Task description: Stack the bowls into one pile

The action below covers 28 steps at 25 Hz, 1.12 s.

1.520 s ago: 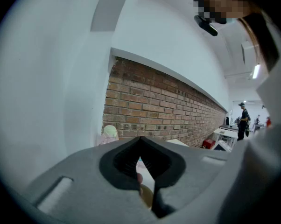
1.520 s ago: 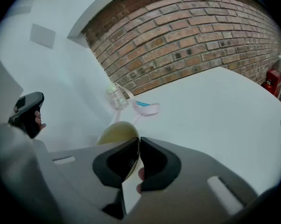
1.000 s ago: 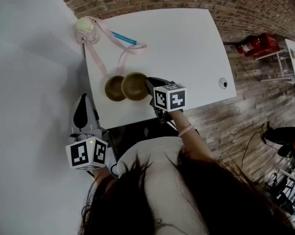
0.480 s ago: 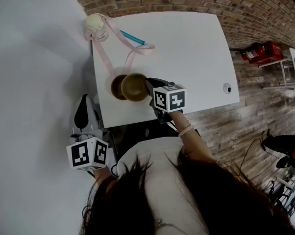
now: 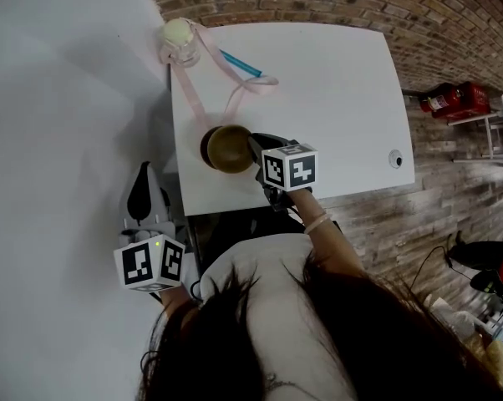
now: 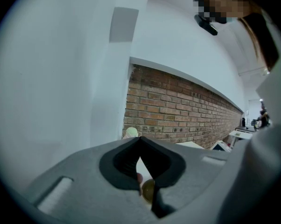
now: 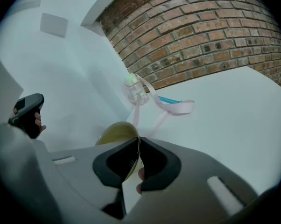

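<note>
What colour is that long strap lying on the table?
The strap is pale pink, clearest in the right gripper view.

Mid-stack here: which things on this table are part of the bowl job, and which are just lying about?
Job: held bowl, rim pinched in the right claw; second bowl, partly hidden by it.

Lying about: small jar; pink strap; blue stick; small round object near the table edge. The left claw, shut and empty, is off the table.

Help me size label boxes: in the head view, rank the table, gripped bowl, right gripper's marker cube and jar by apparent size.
1. table
2. gripped bowl and the marker cube on the right gripper: about alike, and the cube is nearer the camera, so unranked
3. jar, smallest
</note>
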Tool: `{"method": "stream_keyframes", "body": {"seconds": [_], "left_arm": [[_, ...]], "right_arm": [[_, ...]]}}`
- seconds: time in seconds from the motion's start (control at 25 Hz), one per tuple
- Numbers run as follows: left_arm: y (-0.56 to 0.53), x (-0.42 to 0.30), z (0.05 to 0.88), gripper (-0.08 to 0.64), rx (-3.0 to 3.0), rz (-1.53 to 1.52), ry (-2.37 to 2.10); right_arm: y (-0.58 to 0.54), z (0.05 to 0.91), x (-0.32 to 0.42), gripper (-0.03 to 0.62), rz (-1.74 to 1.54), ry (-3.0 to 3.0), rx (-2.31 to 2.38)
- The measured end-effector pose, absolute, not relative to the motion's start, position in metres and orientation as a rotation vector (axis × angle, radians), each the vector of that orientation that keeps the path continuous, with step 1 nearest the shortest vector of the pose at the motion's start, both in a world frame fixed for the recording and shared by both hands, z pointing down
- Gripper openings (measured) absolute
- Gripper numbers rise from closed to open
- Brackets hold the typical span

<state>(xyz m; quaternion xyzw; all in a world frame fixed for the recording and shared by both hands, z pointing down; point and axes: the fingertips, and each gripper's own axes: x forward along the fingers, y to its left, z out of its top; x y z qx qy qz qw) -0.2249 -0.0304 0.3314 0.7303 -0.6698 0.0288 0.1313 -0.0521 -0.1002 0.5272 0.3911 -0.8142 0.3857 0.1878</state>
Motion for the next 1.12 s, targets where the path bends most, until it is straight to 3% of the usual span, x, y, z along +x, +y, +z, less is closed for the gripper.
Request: {"method": "stream_keyframes", "body": {"seconds": [1.12], "left_arm": [[-0.036,-0.255,0.342,0.0,2.116,0.118,-1.918]], "right_arm": [[-0.102,0.551,-0.079,0.035,1.101,-2.218,1.137]]}}
